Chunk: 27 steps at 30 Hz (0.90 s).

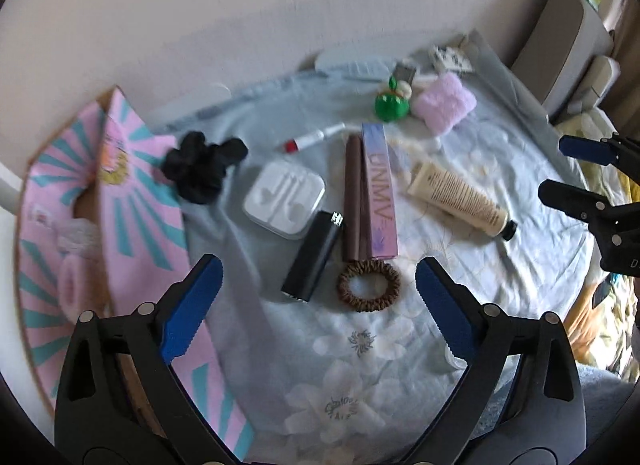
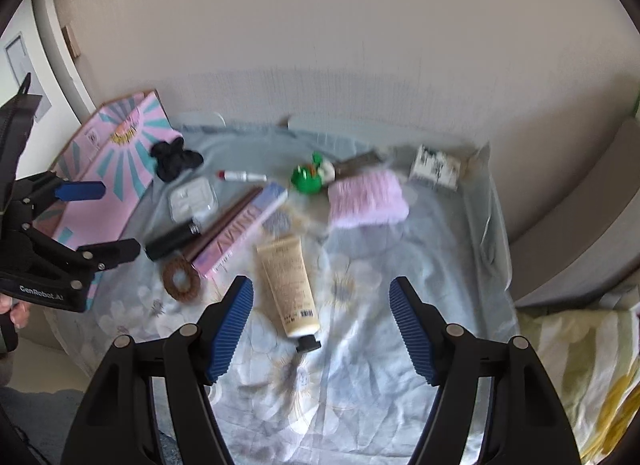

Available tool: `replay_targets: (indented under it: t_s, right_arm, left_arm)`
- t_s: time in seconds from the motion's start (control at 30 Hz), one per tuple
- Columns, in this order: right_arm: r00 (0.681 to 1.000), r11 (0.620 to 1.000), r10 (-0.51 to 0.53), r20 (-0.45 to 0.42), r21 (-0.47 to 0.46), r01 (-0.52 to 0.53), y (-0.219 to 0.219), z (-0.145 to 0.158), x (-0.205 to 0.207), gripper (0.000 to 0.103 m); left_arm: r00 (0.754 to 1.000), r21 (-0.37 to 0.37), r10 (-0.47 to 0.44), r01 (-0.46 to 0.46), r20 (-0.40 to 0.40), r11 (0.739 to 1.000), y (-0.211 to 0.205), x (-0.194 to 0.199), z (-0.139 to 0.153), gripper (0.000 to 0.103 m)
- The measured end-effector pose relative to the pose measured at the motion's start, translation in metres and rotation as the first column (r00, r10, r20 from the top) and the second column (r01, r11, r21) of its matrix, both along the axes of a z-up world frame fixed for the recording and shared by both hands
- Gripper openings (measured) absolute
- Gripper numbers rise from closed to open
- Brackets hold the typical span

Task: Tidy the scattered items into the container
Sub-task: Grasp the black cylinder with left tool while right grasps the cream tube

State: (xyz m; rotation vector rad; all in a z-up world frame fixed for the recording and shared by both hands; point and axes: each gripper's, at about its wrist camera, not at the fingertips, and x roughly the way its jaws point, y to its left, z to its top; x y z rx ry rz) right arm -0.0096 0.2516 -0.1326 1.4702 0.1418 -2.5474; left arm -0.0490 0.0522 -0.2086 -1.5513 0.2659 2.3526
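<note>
A pink and teal cardboard box (image 1: pixel 132 201) stands open at the left, also in the right wrist view (image 2: pixel 116 169). Scattered on the floral cloth lie a brown scrunchie (image 1: pixel 368 285), a black tube (image 1: pixel 313 256), a white earphone case (image 1: pixel 284 198), a black scrunchie (image 1: pixel 204 167), a lipstick (image 1: pixel 312 139), a pink and brown long box (image 1: pixel 370 191), a cream tube (image 1: pixel 460 195), a green bottle (image 1: pixel 391 104) and a pink cloth (image 1: pixel 444 102). My left gripper (image 1: pixel 318 309) is open above the brown scrunchie. My right gripper (image 2: pixel 322 325) is open over the cream tube (image 2: pixel 290 289).
A small printed packet (image 2: pixel 436 167) lies at the back near the wall. A grey sofa arm (image 2: pixel 580 225) stands to the right. A yellow patterned cloth (image 2: pixel 580 365) lies at the right edge. The wall runs close behind the cloth.
</note>
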Motion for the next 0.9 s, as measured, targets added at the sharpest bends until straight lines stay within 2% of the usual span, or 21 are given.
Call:
replay_targets:
  t_s: [0.17, 0.37, 0.63, 0.9]
  right_arm:
    - [0.999, 1.0, 0.003, 0.051, -0.001, -0.003, -0.001, -0.029, -0.006, 0.067]
    - [0.995, 1.0, 0.017, 0.094, 0.007, -0.018, -0.004, -0.048, -0.011, 0.067]
    - [0.992, 1.0, 0.003, 0.126, 0.0, -0.003, 0.0, -0.061, -0.024, 0.067]
    - [0.991, 0.999, 0.045, 0.127, 0.014, -0.048, -0.011, -0.069, -0.025, 0.067]
  left_arm:
    - [0.999, 0.017, 0.02, -0.021, 0.047, 1.0, -0.005, -0.011, -0.021, 0.097]
    - [0.996, 0.009, 0.038, -0.039, 0.08, 0.999, -0.011, -0.025, -0.035, 0.095]
    - [0.991, -0.131, 0.07, -0.055, 0.114, 0.99, -0.008, -0.036, -0.056, 0.08]
    - [0.993, -0.154, 0.03, -0.012, 0.111, 0.988, -0.002, -0.029, -0.059, 0.063]
